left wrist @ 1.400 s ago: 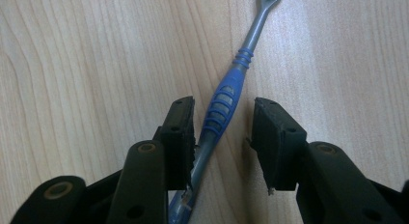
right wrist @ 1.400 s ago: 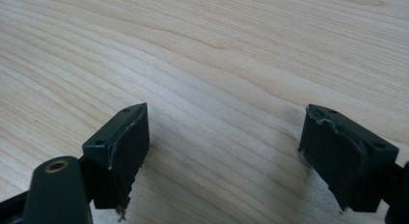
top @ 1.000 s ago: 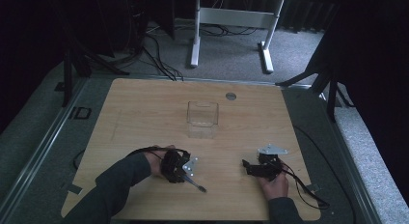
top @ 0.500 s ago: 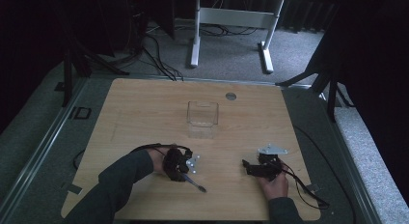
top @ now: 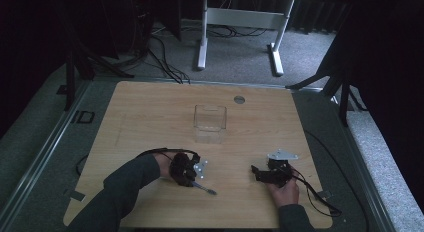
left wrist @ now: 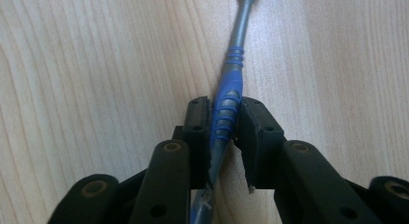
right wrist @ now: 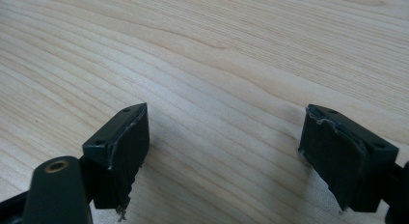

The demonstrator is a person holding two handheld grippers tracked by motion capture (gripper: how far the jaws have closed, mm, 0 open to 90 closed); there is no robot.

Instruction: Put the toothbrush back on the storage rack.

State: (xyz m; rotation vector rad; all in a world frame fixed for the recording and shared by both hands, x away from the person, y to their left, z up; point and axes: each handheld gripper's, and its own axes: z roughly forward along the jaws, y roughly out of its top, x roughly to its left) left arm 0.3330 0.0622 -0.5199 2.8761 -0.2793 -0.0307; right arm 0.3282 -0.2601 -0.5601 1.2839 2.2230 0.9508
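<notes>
A: Gripping stage, I'd say; left gripper [left wrist: 225, 132] has just been closing its fingers [left wrist: 198, 130] and they now sit tight on the ribbed blue grip of the toothbrush [left wrist: 232, 79]; pads press both sides.

B: Where's the brush lying?

A: Flat on the table [top: 150, 112], near-left part, just in front of the left hand [top: 167, 164]; in the high view its free end [top: 206, 188] pokes out to the right of the left gripper [top: 184, 169]; not lifted yet as far as I can tell.

B: Right side?

A: Right gripper [right wrist: 224, 156] has its fingers [right wrist: 128, 137] spread wide, nothing between them, just bare wood; it sits on the near-right of the table [right wrist: 217, 50], well apart from the brush; right hand [top: 284, 189] resting.

B: So what's left?

A: Grasp looks done; pick-up and carry not done; clear plastic box [top: 210, 119] stands empty mid-table, farther off, well apart from the brush; my guess is that's the drop spot, but can't confirm; so early on, most of the work ahead.
</notes>
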